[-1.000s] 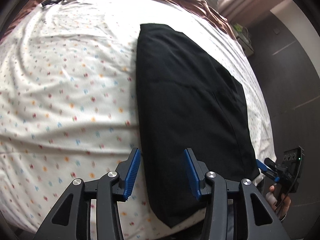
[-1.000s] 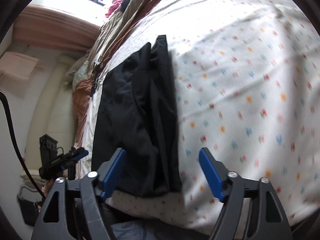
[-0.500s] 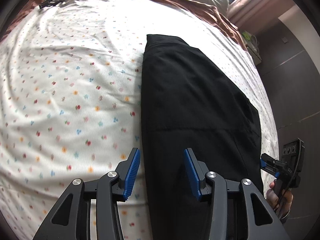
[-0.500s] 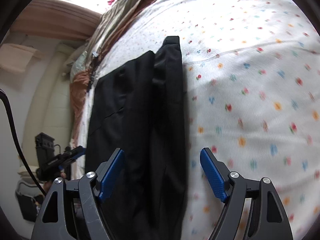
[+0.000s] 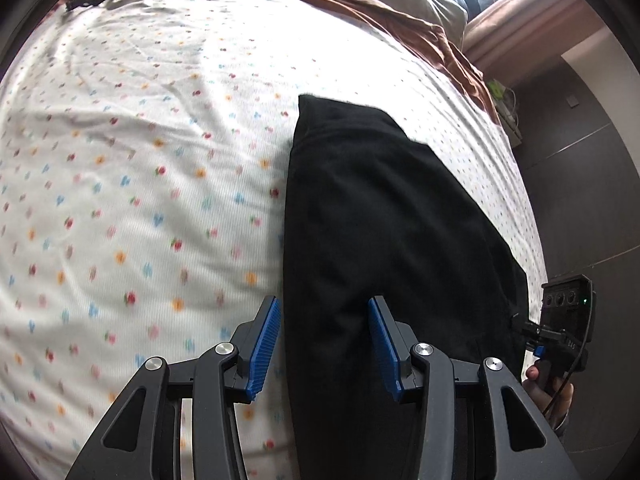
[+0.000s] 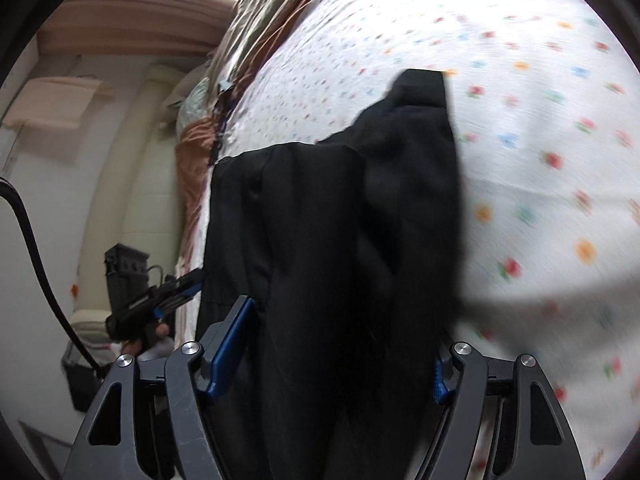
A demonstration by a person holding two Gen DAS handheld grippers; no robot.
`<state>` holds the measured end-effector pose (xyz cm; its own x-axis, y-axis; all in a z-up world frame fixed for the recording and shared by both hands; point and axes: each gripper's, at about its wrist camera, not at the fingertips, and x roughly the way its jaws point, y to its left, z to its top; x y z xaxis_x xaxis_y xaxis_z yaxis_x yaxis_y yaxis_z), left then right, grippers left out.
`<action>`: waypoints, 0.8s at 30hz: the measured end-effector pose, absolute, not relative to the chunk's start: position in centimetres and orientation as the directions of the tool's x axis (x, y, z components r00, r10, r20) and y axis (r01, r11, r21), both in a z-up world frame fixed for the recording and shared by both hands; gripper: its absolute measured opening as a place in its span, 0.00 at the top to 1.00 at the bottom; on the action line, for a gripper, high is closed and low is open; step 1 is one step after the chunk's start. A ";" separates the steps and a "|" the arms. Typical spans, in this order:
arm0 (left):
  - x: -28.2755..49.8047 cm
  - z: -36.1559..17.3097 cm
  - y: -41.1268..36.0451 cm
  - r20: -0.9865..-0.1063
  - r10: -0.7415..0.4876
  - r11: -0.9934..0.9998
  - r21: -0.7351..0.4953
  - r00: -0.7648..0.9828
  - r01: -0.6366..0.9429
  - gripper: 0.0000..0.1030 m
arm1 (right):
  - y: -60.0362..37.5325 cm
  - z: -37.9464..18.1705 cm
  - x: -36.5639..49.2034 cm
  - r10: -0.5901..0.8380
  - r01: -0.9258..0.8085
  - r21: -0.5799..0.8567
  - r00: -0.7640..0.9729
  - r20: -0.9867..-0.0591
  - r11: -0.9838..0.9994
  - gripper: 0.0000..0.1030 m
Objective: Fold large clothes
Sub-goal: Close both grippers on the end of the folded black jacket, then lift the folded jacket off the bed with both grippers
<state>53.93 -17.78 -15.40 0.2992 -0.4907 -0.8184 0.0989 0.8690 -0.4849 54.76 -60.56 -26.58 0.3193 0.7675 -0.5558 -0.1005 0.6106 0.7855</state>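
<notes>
Blue-padded jaws of the left gripper (image 5: 323, 346) are held apart, angled down over the folded black fabric garment (image 5: 380, 248), not pressing it. The right gripper (image 6: 340, 354) is closing, with the garment's near end (image 6: 344, 240) between its pads. The garment is spread on the white dotted bedsheet (image 5: 140, 200).

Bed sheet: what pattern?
White bed sheet with small multicoloured floral dots, clearest in the left wrist view.
</notes>
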 end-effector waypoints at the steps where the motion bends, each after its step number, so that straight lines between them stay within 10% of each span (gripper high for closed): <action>1: 54.2 -15.4 -17.8 -0.817 -0.489 0.870 -0.484 0.306 0.098 0.54 | -60.3 -26.6 55.1 0.771 -0.104 0.787 0.312 -0.555 0.608 0.29; 18: 57.6 -18.1 -17.9 -0.768 -0.577 0.802 -0.598 0.277 0.012 0.39 | -59.3 -26.7 55.7 0.756 -0.067 0.779 0.306 -0.578 0.623 0.73; 24: 56.7 -16.2 -19.0 -0.788 -0.527 0.840 -0.540 0.318 0.055 0.59 | -58.6 -24.2 55.1 0.732 -0.096 0.754 0.349 -0.586 0.649 0.81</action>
<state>56.71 -18.98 -16.16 0.3181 -0.5274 -0.7878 0.0553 0.8399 -0.5400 55.07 -58.61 -24.23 0.3494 0.7315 -0.5855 -0.0956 0.6495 0.7544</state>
